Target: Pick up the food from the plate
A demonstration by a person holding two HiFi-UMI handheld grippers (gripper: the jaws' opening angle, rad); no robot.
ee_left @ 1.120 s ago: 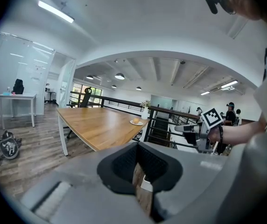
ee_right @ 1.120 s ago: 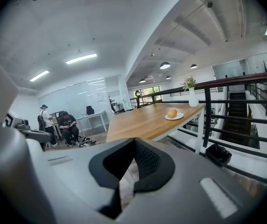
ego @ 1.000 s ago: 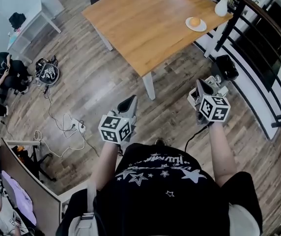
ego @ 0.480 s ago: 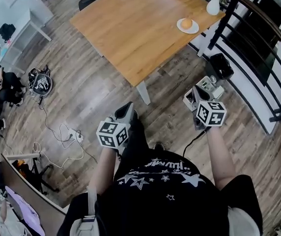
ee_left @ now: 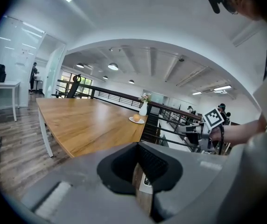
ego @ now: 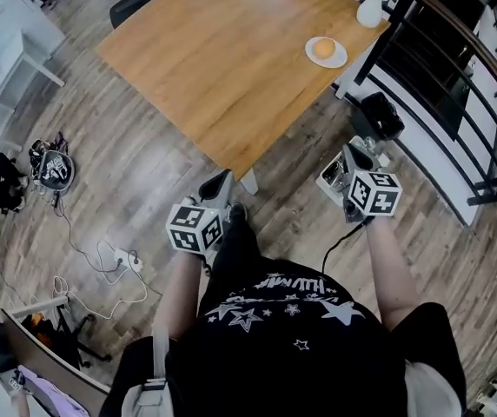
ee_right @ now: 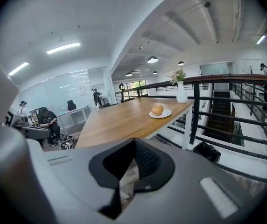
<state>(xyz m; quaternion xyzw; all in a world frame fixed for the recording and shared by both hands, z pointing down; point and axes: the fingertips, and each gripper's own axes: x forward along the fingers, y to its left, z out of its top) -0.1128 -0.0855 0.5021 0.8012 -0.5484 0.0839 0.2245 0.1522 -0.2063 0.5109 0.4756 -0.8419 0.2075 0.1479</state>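
The left claw (ego: 221, 179) and right claw (ego: 354, 152) were both clamped shut on nothing, held low and pointing forward, likely because nothing was in reach yet. Just ahead of them stood the table (ego: 214, 68). Well beyond the right claw, near the far edge, the food (ego: 323, 49) sat on its plate (ego: 340, 58).

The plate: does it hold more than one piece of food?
No, the plate holds a single round orange-brown piece of food.
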